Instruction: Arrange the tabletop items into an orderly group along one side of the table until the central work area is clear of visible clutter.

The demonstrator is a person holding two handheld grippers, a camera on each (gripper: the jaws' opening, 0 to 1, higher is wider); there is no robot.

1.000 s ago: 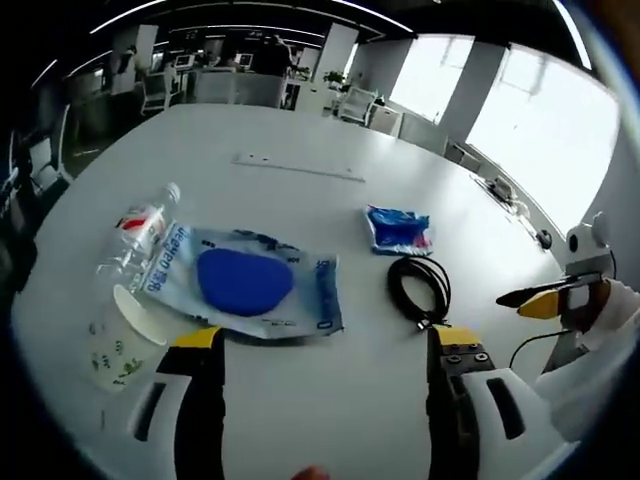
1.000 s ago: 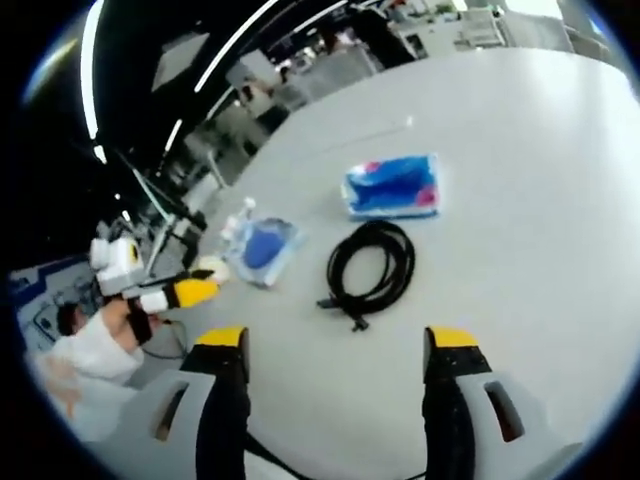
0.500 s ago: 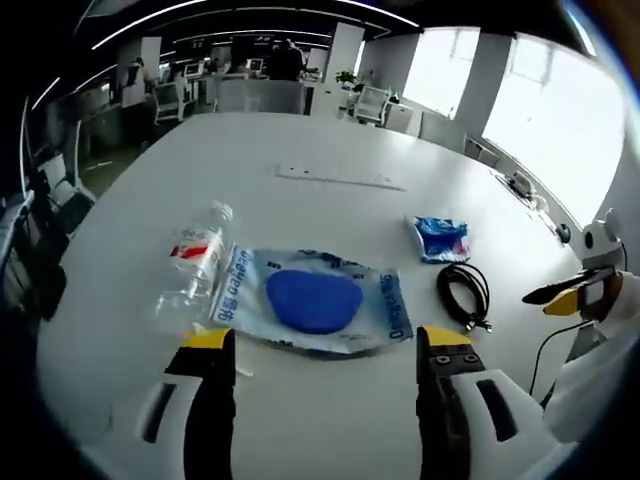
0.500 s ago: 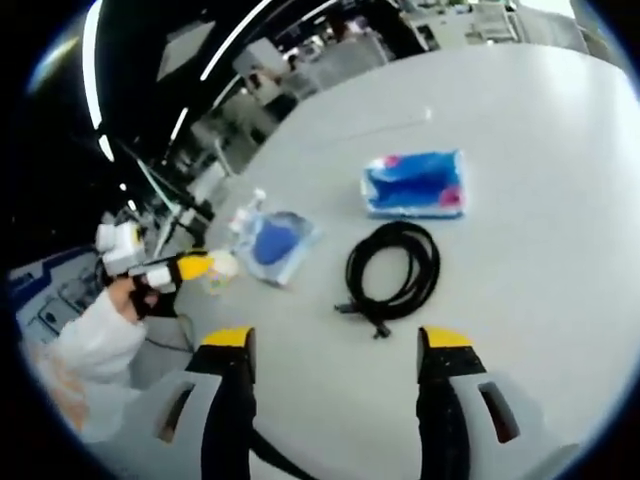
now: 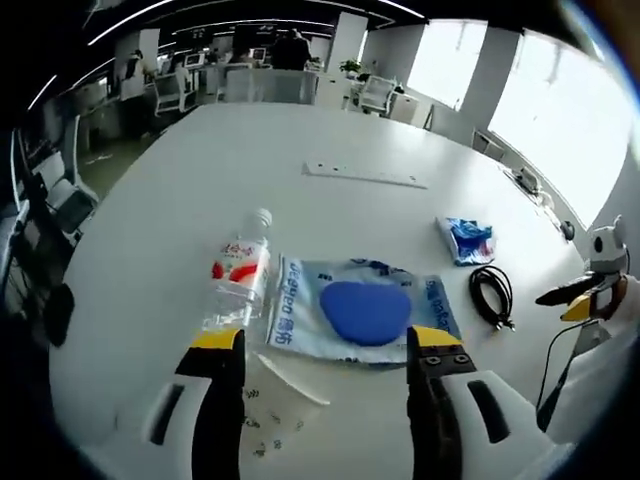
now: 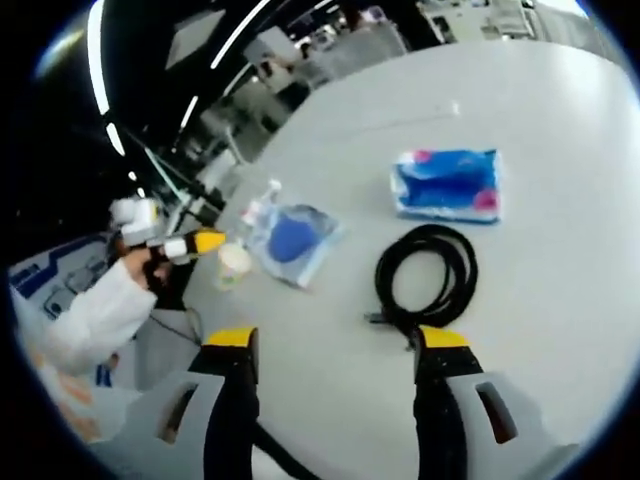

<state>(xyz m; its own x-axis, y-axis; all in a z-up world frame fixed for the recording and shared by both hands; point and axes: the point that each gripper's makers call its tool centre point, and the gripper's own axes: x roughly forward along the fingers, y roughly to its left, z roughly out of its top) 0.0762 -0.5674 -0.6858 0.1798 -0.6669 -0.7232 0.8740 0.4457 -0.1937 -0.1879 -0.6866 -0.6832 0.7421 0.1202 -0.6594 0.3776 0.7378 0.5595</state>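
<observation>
Compared with a second ago, the left gripper (image 5: 324,345) has swung toward the bottle side, so the plastic bottle (image 5: 238,273) now lies just ahead of its left jaw and the paper cup (image 5: 283,378) sits between the jaws rather than off to the left. Its jaws stand spread, holding nothing. Directly ahead lies the clear bag with a blue pad (image 5: 362,312), touching the bottle. Farther right are the black cable coil (image 5: 493,296) and the blue wipes pack (image 5: 468,240). The right gripper (image 6: 335,337) is also spread and empty above the white table (image 6: 560,150); the cable lies just ahead of its right jaw, the pack beyond it.
</observation>
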